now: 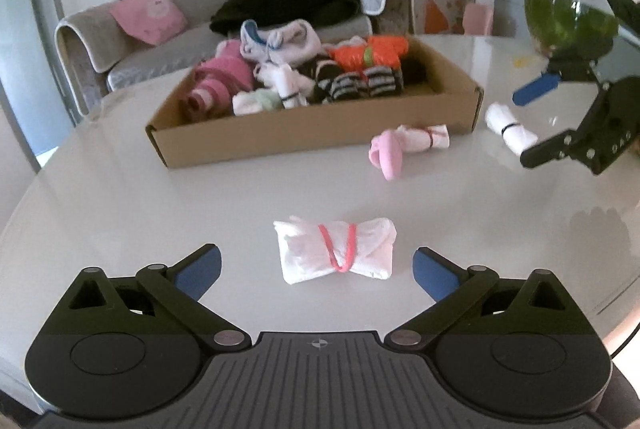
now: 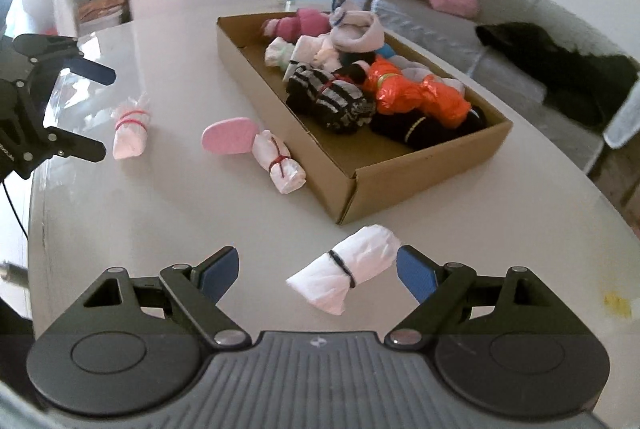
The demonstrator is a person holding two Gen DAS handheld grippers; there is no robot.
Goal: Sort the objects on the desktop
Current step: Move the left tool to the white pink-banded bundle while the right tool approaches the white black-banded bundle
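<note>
Most rolled socks already packed in shallow brown cardboard box (image 1: 304, 137), upper centre.

Three left on glossy white table (image 1: 120, 221):
- white roll with pink band (image 1: 336, 249), lower centre, framed by wide-open left gripper (image 1: 316, 269), untouched
- pink-and-white roll (image 1: 404, 145), centre right
- white roll with black band (image 2: 344, 279), between parted right gripper (image 2: 316, 273) pads, seemingly ungripped

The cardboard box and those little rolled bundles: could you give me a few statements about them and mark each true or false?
1. The cardboard box holds several rolled bundles. True.
2. The white bundle with a pink band lies inside the box. False: it lies on the table, in front of the open left gripper.
3. The white bundle with a black band lies between the fingers of the right gripper. True.
4. The right gripper is clamped on that bundle. False: its blue pads stand apart from it.
5. The orange bundle lies on the table. False: it is in the box.
</note>
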